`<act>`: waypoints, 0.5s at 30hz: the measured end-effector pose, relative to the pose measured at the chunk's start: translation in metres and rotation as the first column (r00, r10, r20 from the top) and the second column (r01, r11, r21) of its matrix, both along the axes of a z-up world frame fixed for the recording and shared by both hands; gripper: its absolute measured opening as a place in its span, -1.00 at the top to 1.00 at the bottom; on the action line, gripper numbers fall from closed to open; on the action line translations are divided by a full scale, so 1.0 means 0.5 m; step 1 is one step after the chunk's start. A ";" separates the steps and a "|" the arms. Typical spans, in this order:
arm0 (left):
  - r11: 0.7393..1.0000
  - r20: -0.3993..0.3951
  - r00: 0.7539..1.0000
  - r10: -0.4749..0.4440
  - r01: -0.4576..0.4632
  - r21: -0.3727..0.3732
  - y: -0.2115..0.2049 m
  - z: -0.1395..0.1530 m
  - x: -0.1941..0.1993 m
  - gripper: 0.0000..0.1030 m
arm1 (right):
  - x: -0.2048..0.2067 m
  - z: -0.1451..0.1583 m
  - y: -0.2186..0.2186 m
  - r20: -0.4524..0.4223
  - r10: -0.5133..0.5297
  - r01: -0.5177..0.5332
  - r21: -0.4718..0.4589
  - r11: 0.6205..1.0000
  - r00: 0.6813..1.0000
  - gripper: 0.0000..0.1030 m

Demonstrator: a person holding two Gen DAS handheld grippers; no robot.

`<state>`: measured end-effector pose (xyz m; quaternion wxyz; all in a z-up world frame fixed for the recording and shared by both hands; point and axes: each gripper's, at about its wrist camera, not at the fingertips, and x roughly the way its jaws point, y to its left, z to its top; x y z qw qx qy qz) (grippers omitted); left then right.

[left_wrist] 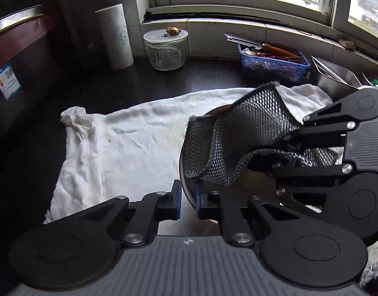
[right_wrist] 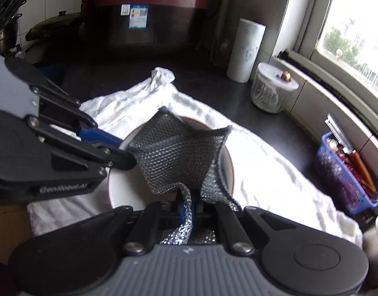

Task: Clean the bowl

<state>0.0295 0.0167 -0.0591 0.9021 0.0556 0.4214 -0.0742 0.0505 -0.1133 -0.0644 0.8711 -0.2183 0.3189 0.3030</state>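
A bowl (left_wrist: 186, 172) with a brown rim and white inside (right_wrist: 125, 185) stands on a white cloth (left_wrist: 120, 145). My left gripper (left_wrist: 188, 198) is shut on the bowl's near rim. It shows at the left of the right wrist view (right_wrist: 120, 150). My right gripper (right_wrist: 191, 209) is shut on a grey mesh scouring cloth (right_wrist: 179, 157), which hangs over the inside of the bowl. In the left wrist view the right gripper (left_wrist: 291, 153) comes in from the right with the mesh cloth (left_wrist: 238, 143) spread over the bowl.
The dark counter (left_wrist: 201, 74) holds a paper towel roll (left_wrist: 116, 37), a lidded glass jar (left_wrist: 165, 49), a blue basket of utensils (left_wrist: 275, 65) and a metal container (left_wrist: 336, 76). A large dark red cooker (right_wrist: 144, 17) stands at the back. The window sill (left_wrist: 238, 22) runs behind.
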 end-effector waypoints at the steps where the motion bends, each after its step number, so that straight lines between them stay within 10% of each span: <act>1: 0.997 -0.021 0.999 0.036 -0.037 -0.065 0.015 -0.004 0.003 0.84 | 0.004 -0.001 -0.002 -0.003 -0.005 0.005 0.004 1.000 1.000 0.92; 4: 0.948 -0.112 0.984 0.139 -0.165 -0.273 0.061 -0.025 0.011 0.87 | 0.013 -0.012 0.000 -0.043 -0.002 0.002 0.014 1.000 0.999 0.92; 8: 0.806 -0.233 0.947 0.220 -0.311 -0.504 0.102 -0.082 -0.011 0.86 | 0.023 -0.035 0.009 -0.114 -0.009 0.012 0.026 1.000 0.993 0.93; 15: 0.433 -0.444 0.863 0.240 -0.505 -0.747 0.150 -0.186 -0.043 0.83 | 0.035 -0.046 0.006 -0.247 -0.006 0.030 0.097 0.995 0.969 0.92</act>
